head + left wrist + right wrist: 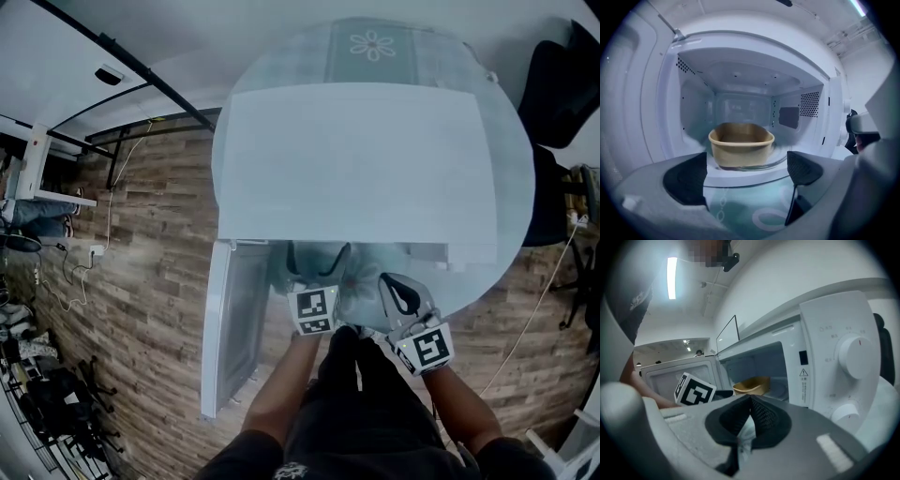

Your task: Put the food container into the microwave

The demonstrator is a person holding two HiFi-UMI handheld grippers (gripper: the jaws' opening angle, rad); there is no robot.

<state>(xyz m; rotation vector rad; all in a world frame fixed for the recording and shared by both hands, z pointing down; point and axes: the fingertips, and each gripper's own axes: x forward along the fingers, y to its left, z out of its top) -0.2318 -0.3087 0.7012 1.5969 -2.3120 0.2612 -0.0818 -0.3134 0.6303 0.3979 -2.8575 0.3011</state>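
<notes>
food container (741, 143) | tan, rounded, open-topped, upright | inside microwave (754, 70)

all views share microwave (356, 159), apparently near

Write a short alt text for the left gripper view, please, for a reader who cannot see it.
A tan, empty food container sits on the glass turntable inside an open white microwave, seen from just outside the opening. In the foreground, the left gripper has its two dark jaws wide apart with nothing between them, short of the container.
</notes>
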